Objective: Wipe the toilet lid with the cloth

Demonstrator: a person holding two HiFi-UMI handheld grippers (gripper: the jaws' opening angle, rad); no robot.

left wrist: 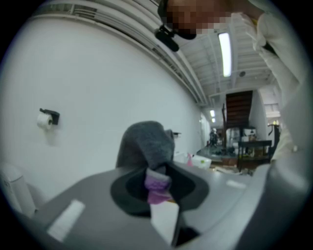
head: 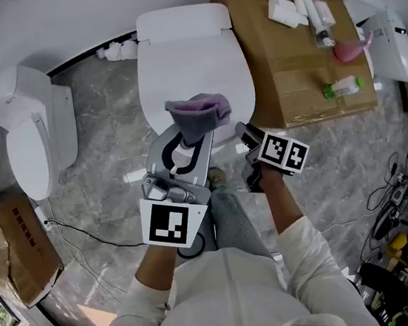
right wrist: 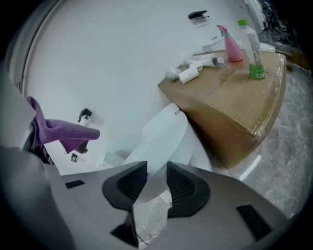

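White ceramic toilet [head: 183,31], the biggest thing in view, stands on the grey stone floor [head: 112,200] with its back to the wall. Toilet lid [head: 192,70] is down and flat, so its whole top is open to a wipe. Its long axis runs from the hinge at the wall end toward the person, and the rounded front edge points at the person.

Cardboard box [head: 289,73] sits just right of the toilet. It carries bottles and tubes toward its far and right edges, none of them in play. Second toilet [head: 29,137] stands well off to the left.

Left gripper [head: 189,134] is out ahead of the person's body, near level, jaws clamped on the cloth [head: 199,113].
- Cloth is grey with a purple face, pinched at one bunched end. The rest folds over the jaw tips and droops.
- Its loose length lies crosswise to the lid's axis, free end toward the box side.
- It hangs in the air over the lid's front edge. By my reading it is apart from the lid, so wiping is not yet begun.
- Pinching one end probably leaves a free pad of fabric to press down.

Right gripper [head: 245,134] is beside it on the box side, angled down at the lid. Jaws stand a narrow way apart with nothing between them. Likely only standing by.
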